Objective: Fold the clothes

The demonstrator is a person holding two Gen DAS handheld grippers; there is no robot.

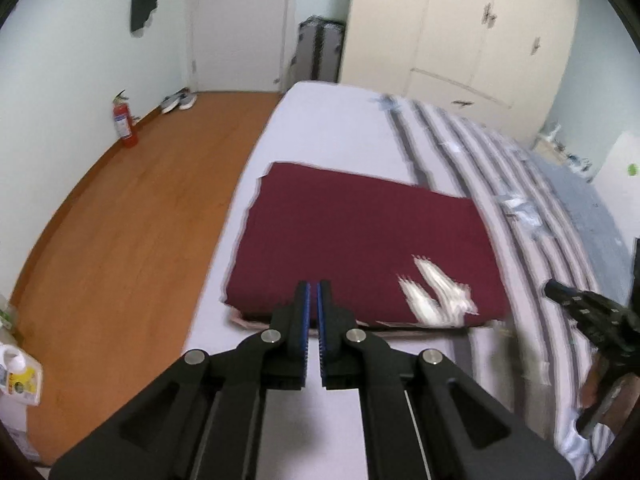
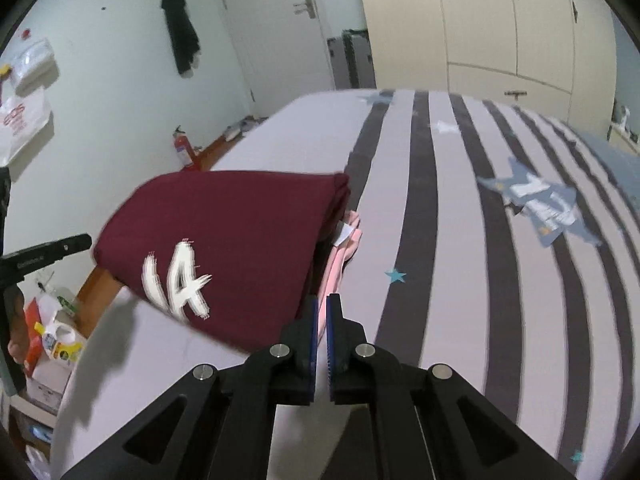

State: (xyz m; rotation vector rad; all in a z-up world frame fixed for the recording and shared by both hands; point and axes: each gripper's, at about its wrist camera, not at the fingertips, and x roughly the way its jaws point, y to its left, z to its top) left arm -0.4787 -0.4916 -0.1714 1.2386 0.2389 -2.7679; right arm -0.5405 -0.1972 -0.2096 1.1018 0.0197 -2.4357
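A folded maroon shirt (image 1: pixel 360 240) with white lettering lies flat on the bed, on top of a pink garment (image 1: pixel 304 325) whose edge peeks out beneath it. The right wrist view shows the same maroon shirt (image 2: pixel 228 240) with the pink garment (image 2: pixel 340 256) sticking out at its right side. My left gripper (image 1: pixel 313 286) hovers just short of the shirt's near edge, shut with nothing between its blue pads. My right gripper (image 2: pixel 322 300) is beside the stack's near right corner, shut and empty. Each gripper shows at the edge of the other's view.
The bed (image 2: pixel 460 240) has a pale sheet with dark stripes and star prints. A wooden floor (image 1: pixel 120 220) runs along its left side with a red fire extinguisher (image 1: pixel 125 126), shoes (image 1: pixel 178 100) and bottles (image 2: pixel 60 340). Wardrobes (image 1: pixel 460 32) and a door (image 1: pixel 240 20) stand beyond.
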